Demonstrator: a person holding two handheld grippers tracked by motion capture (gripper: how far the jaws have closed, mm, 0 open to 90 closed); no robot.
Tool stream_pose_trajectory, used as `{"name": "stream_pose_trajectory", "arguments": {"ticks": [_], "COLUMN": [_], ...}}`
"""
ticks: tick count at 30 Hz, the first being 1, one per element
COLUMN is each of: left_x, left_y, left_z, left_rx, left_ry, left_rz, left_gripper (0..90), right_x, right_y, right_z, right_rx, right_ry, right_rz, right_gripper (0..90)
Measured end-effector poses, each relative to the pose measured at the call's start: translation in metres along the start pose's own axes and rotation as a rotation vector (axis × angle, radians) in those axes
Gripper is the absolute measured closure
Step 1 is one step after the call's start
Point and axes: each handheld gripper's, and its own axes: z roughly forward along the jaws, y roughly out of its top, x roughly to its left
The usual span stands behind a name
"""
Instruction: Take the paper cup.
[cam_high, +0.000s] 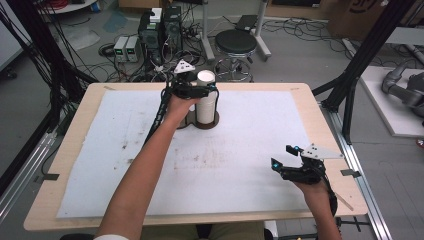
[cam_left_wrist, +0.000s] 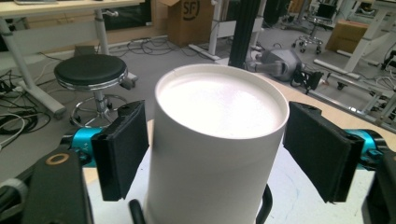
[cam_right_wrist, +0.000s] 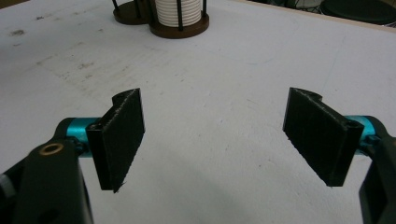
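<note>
A stack of white paper cups (cam_high: 206, 104) stands in a dark round holder (cam_high: 215, 121) with thin black rods, at the far middle of the white mat (cam_high: 240, 150). My left gripper (cam_high: 202, 91) reaches around the top cup (cam_left_wrist: 215, 154). Its black pads (cam_left_wrist: 123, 149) flank the cup's walls with a narrow gap on each side, so it is open. My right gripper (cam_high: 281, 156) hovers low over the mat at the near right. It is open (cam_right_wrist: 215, 126), with nothing between its pads. The right gripper view has the cup stack (cam_right_wrist: 180, 11) and holder (cam_right_wrist: 180, 30) far ahead.
A second, empty round base (cam_right_wrist: 128, 17) adjoins the holder on its left. The mat covers most of the wooden table (cam_high: 75, 150). Beyond the far edge are a black stool (cam_high: 235, 42), computer boxes (cam_high: 160, 30) and floor cables. Black frame posts (cam_high: 350, 75) stand at the right.
</note>
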Motion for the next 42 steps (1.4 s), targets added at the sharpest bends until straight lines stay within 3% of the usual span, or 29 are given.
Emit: {"name": "stream_pose_trajectory", "arguments": {"ticks": [3, 9, 20, 25, 35, 42], "left_x": [0.0, 0.0, -0.001, -0.002, 0.005, 0.005], "left_y": [0.0, 0.002, 0.024, 0.04, 0.054, 0.054], "left_z": [0.002, 0.001, -0.016, -0.033, -0.072, -0.097], "left_rx": [0.0, 0.002, -0.076, -0.147, -0.233, -0.252], "left_ry": [0.015, 0.029, -0.001, -0.013, -0.018, -0.032], "left_rz": [0.0, 0.006, -0.014, -0.024, -0.029, -0.006], "left_gripper": [30.9, 31.8, 33.0, 33.5, 33.7, 33.7], "right_x": [-0.001, -0.002, 0.001, 0.001, 0.001, 0.002], "right_y": [0.0, -0.001, 0.0, 0.0, 0.0, 0.0], "right_z": [0.0, 0.0, 0.001, 0.0, -0.001, -0.002], "right_rx": [-0.001, 0.001, 0.002, 0.004, 0.0, -0.001], "right_ry": [0.0, 0.0, 0.004, 0.005, 0.003, 0.0], "right_rz": [-0.002, 0.003, -0.002, 0.006, -0.002, 0.004], "right_gripper": [21.1, 21.1, 21.1, 21.1, 21.2, 21.2]}}
